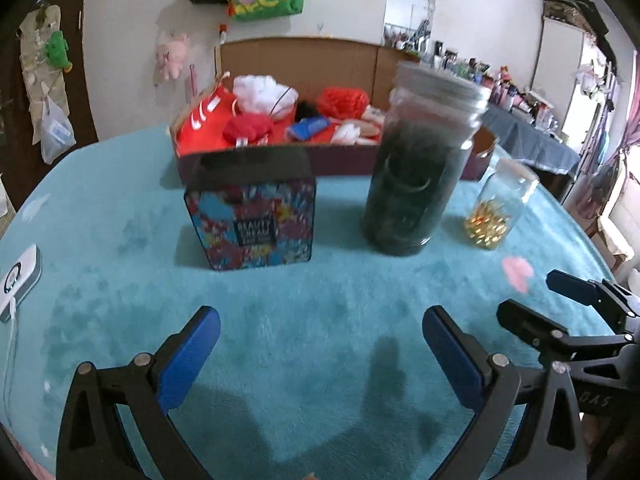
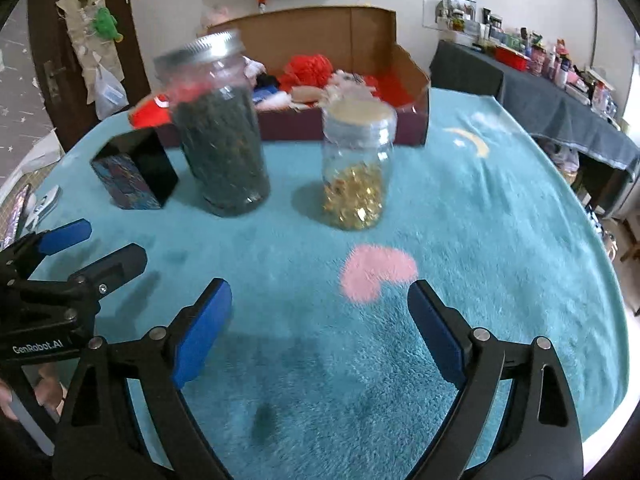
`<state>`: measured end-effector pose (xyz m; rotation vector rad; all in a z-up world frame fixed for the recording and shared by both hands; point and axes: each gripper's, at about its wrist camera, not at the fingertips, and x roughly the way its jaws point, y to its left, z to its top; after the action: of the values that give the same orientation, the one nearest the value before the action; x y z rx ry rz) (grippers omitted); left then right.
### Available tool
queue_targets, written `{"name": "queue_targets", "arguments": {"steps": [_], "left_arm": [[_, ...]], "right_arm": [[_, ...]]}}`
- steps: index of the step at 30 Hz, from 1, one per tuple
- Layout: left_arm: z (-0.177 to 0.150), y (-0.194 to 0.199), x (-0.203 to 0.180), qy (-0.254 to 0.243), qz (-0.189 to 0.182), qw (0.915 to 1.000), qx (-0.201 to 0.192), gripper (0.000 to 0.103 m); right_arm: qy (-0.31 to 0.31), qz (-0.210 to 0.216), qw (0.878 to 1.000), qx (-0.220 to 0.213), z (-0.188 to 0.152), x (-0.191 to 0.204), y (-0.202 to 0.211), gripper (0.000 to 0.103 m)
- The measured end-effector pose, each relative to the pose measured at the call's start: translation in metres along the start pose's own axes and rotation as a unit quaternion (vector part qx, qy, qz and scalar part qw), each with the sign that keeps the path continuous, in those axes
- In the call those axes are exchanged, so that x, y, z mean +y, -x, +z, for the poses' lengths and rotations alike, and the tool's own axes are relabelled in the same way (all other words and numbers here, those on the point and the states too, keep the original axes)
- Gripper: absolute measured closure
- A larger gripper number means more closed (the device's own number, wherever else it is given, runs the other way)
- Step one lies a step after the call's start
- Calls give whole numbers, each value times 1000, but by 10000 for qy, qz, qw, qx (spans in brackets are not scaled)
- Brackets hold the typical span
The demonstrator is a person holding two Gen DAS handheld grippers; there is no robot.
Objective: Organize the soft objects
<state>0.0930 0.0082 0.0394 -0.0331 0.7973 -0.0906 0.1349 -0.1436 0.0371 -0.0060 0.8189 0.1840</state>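
Both grippers gape empty over the teal blanket (image 2: 480, 200), left gripper (image 1: 320, 344) facing the patterned tin (image 1: 256, 224), right gripper (image 2: 320, 320) facing the gold-filled jar (image 2: 358, 168), soft toys' cardboard box (image 1: 248, 160) well beyond.

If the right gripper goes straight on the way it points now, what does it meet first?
Probably the teal blanket near the pink heart, since the open, empty right gripper points downward. The small jar of gold pieces stands beyond; depth is unclear.
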Motion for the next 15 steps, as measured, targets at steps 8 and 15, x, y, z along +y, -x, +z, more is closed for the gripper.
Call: {"name": "queue_targets", "arguments": {"steps": [8, 15], "left_arm": [[-5, -14, 3, 88, 305, 9991, 288, 0], [-6, -16, 2, 38, 399, 9987, 322, 0]], "right_arm": [[-2, -263, 9996, 122, -2, -6, -16, 13], [-170, -277, 9994, 80, 0, -15, -17, 12]]}}
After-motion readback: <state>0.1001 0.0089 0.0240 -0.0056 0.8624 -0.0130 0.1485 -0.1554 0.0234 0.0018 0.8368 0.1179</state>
